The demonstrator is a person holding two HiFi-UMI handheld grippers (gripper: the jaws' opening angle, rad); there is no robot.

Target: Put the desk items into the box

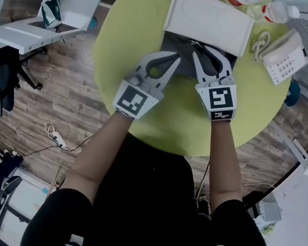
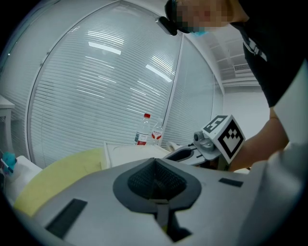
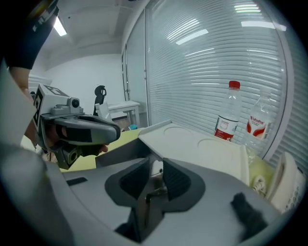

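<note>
Right gripper (image 1: pixel 211 56), left gripper (image 1: pixel 172 62) hide box (image 1: pixel 211 17) contents. Right jaws apart, empty, over box; left together at edge.

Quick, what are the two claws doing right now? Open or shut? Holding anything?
Left claw: shut, nothing in it.
Right claw: open, holding nothing.

Head view looks steeply down; both gripper views, low, share the box (image 1: pixel 211 17).
</note>
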